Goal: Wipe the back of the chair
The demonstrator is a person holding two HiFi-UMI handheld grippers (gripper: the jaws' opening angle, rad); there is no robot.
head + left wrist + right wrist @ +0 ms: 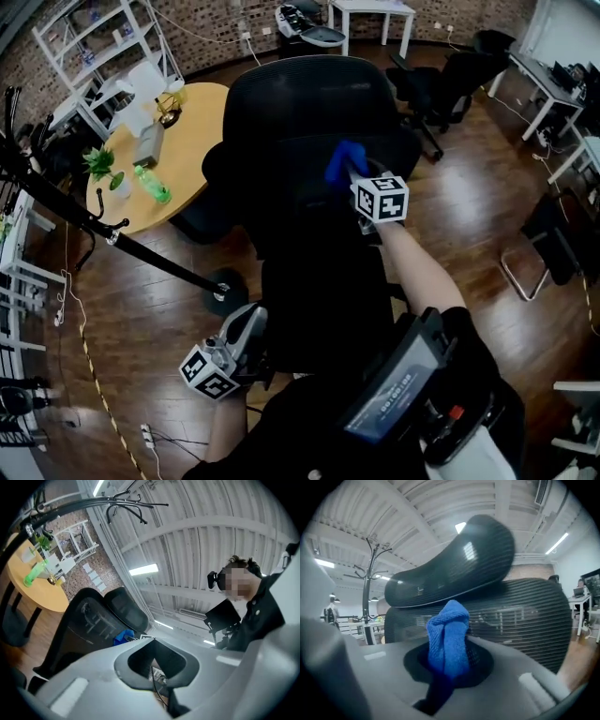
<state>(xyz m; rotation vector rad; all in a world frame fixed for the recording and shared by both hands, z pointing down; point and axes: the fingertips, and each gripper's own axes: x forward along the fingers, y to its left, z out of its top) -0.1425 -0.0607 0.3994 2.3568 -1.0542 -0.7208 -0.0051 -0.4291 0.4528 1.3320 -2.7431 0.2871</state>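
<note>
The chair stands in the middle of the head view, black, one mesh back with one headrest above it, turned away from me. My right gripper is up against that back, just right of centre, its jaws clamped on one blue cloth. In the right gripper view the cloth stands up bunched between my jaws, only far enough apart to take the fold, its tip in front of the ribbed mesh just below the headrest. I cannot tell whether the cloth presses on the mesh or stops just short.

My left gripper hangs low at the lower left of the head view, beside the chair's base and well apart from the cloth. In the left gripper view its jaws meet tip to tip with nothing between them. The chair and a corner of the cloth show beyond them.

At the upper left is one round wooden table bearing one green bottle and one potted plant. One black coat stand leans across the left side. Another black chair is at the upper right
</note>
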